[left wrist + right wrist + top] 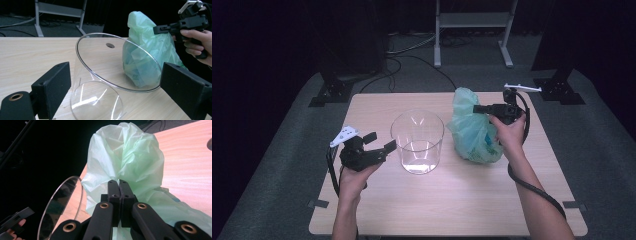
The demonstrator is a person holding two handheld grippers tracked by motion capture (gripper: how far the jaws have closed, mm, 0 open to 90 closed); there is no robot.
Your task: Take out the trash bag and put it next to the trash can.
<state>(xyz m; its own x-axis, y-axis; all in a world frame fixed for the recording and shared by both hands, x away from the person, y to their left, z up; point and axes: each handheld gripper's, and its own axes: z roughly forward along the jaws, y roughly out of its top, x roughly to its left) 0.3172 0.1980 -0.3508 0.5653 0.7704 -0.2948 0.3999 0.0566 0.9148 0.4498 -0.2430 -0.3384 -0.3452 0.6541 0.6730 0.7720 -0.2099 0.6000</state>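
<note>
A clear round container (417, 142) stands in the middle of the wooden table (452, 200); its rim (117, 62) fills the left gripper view. My left gripper (380, 142) hovers open just left of it, one jaw on either side of the rim, pads not touching. A pale green plastic bag (472, 130) with something inside rests on the table to the container's right. My right gripper (477, 108) is shut on the bag's gathered neck (120, 173), pinching the plastic between its black jaws. That gripper also appears far off as the right gripper (157, 29).
Beyond the table's far edge stand a white metal frame (472, 22) and black stand bases (332, 90), with cables on the grey floor. A small round hole (110, 45) marks the tabletop behind the container.
</note>
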